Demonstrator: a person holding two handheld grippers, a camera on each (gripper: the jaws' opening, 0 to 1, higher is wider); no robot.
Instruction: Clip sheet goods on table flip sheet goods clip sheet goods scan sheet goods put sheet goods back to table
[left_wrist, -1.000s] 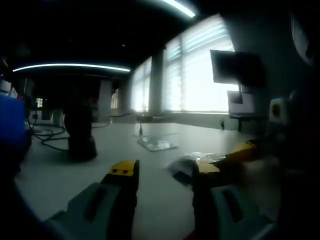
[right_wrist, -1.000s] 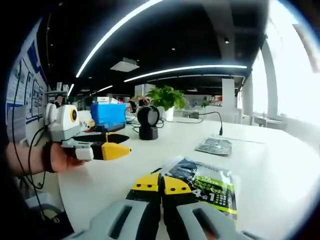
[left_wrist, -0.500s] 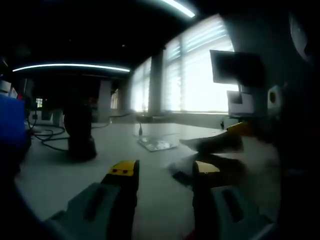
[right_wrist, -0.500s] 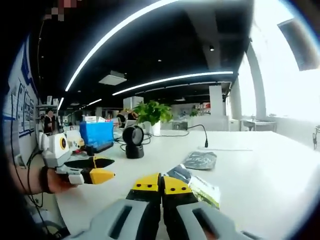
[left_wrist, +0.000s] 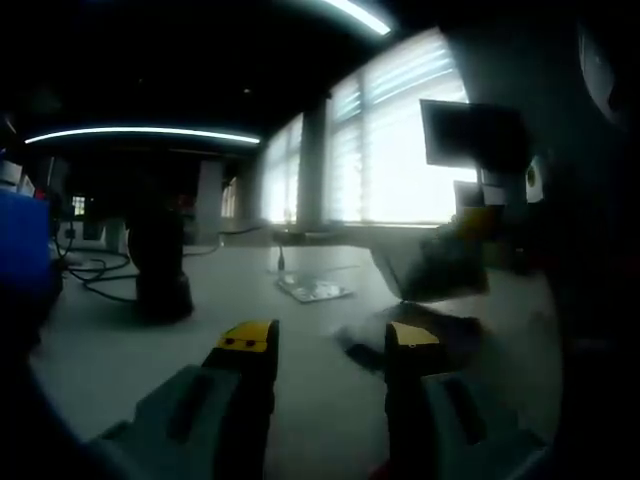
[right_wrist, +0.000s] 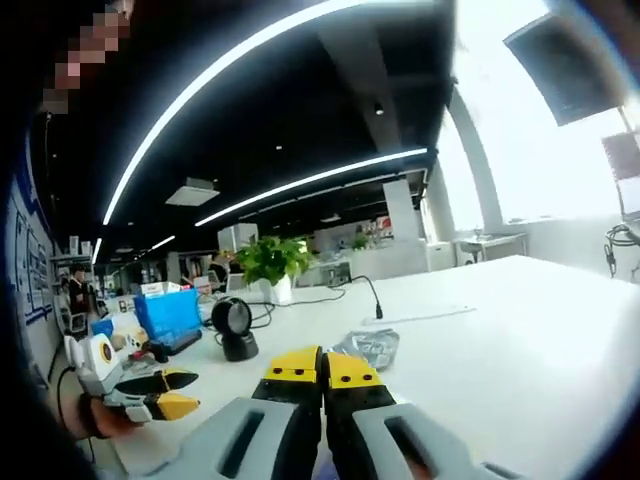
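The left gripper view sits low over the white worktop (left_wrist: 300, 340), looking along its own hand-held gripper (left_wrist: 318, 338) toward the bright windows (left_wrist: 400, 150); the right gripper view looks from higher up across the same worktop (right_wrist: 520, 330) toward the plant (right_wrist: 268, 262); both take in the dark scanner (left_wrist: 160, 265) (right_wrist: 233, 328), and the right gripper view looks back on the left hand-held gripper (right_wrist: 180, 392).

packet (left_wrist: 432, 272) above table (left_wrist: 300, 330), right gripper (left_wrist: 478, 222)
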